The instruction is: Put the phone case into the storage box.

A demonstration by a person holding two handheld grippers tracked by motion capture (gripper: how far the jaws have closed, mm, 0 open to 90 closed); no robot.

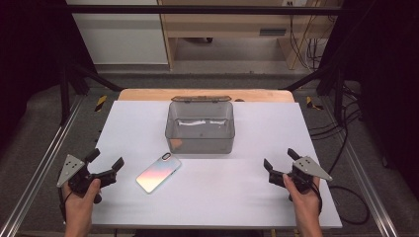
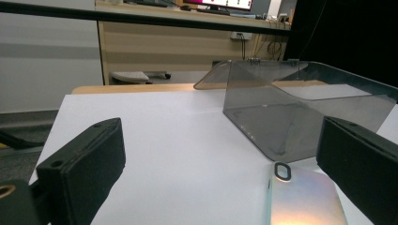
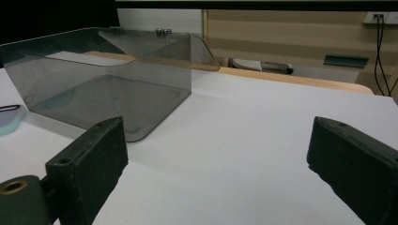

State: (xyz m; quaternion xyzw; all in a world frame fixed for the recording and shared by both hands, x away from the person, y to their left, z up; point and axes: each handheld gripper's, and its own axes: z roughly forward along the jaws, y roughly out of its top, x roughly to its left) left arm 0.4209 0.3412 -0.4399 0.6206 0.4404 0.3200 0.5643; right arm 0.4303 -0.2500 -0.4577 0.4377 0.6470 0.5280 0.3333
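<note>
A phone in a shiny iridescent case (image 1: 158, 172) lies face down on the white table top (image 1: 237, 197), just in front of a smoky clear plastic box (image 1: 200, 127) whose lid is folded back. My left gripper (image 1: 105, 162) rests near the table's front left corner, open, with nothing between its jaws. In the left gripper view the phone (image 2: 302, 199) lies ahead and to the right, the box (image 2: 300, 108) beyond it. My right gripper (image 1: 279, 159) sits near the front right, open and empty. The box (image 3: 103, 89) stands ahead and to the left in the right gripper view.
The box holds nothing that I can see. Metal frame rails (image 1: 44, 163) run along both sides of the table, and cables (image 1: 346, 197) trail off the right side. A wooden board edge (image 1: 148, 94) shows behind the white top. Bare table lies between the two grippers.
</note>
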